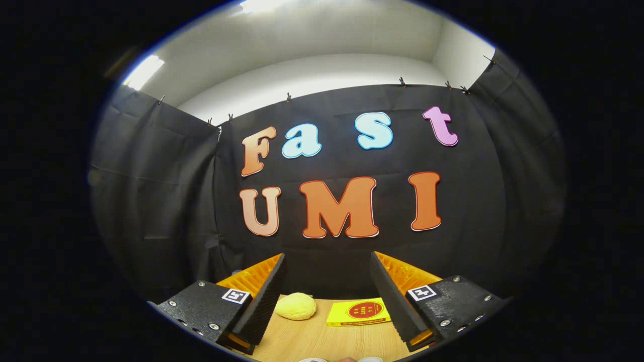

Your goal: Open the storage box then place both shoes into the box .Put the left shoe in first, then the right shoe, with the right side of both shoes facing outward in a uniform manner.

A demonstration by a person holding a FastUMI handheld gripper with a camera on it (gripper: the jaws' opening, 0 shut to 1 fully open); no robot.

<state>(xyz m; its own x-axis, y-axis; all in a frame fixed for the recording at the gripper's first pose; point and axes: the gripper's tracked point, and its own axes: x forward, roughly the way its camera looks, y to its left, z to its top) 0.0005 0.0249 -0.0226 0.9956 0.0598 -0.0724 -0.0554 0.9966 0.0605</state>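
Storage box and shoes: can't tell where they are from this angle. Claw (328, 301) wide open, nothing btwn fingers, held level above wooden tabletop (322, 339). Just ahead, btwn the fingers: pale yellow bun-like lump (296, 306), w/ flat yellow box (358, 312) beside it, apart. Black cloth wall (166, 201) behind.

Black cloth wall (166, 201), wooden table (327, 339), ceiling light (143, 71).

Wooden table (322, 342), pale yellow rounded lump (296, 306) laid on it, flat yellow box (358, 311) just beside, both seen between the fingers
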